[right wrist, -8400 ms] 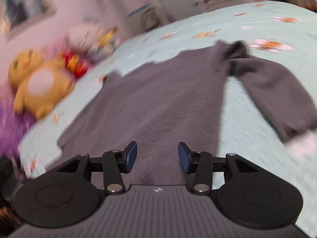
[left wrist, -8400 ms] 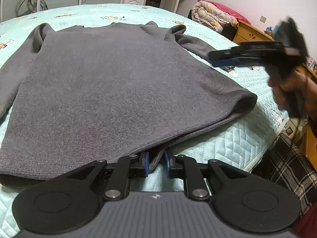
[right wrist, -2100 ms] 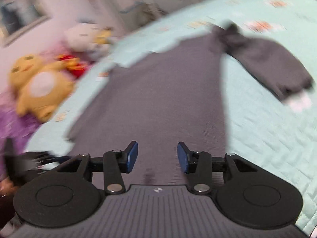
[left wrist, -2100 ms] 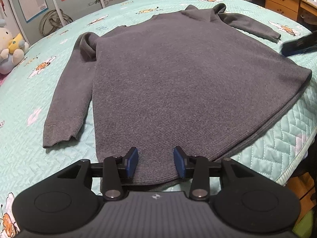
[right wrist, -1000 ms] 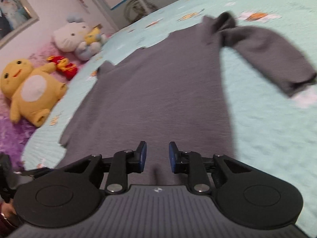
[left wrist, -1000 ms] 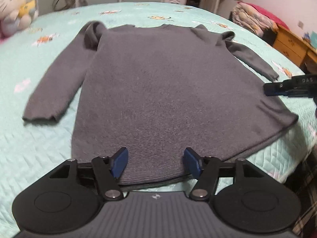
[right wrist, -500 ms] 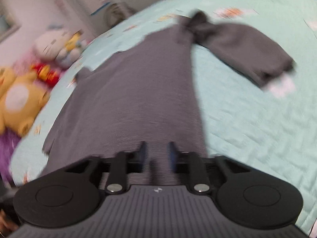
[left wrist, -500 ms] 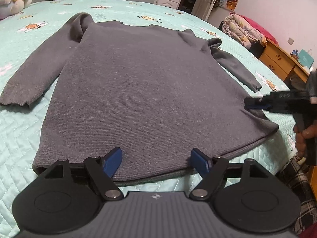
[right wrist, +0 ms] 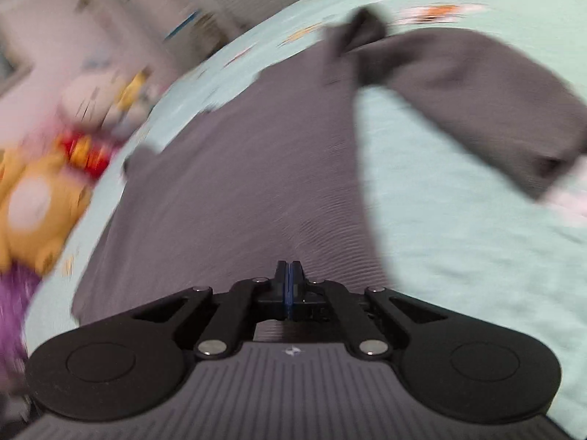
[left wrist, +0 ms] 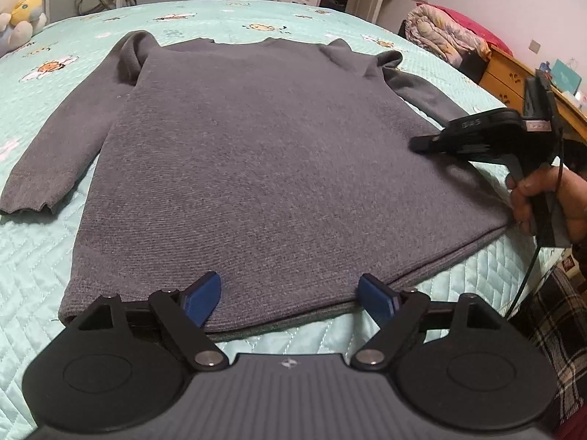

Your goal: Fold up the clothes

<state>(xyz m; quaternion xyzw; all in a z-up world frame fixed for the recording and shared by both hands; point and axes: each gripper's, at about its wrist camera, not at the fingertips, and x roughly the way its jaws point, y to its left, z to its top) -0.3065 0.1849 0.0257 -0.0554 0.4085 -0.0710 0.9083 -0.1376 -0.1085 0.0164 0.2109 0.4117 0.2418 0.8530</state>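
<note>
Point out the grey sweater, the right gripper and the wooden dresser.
grey sweater (left wrist: 264,168), left wrist view, middle of body.
right gripper (left wrist: 422,143), left wrist view, closed tips.
wooden dresser (left wrist: 508,80), left wrist view, front panel.

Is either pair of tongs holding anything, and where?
Left tongs are opening over the sweater hem, gripping nothing. Right tongs are shut at its side; a pinch cannot be told.

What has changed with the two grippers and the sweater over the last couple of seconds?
The right gripper has snapped shut, its blue pads meeting over the grey sweater; whether fabric is pinched between them can't be told. The left gripper has spread wide and its jaws are opening, straddling the hem without pressing it. The sweater stays flat on the bedspread, both sleeves out.
</note>
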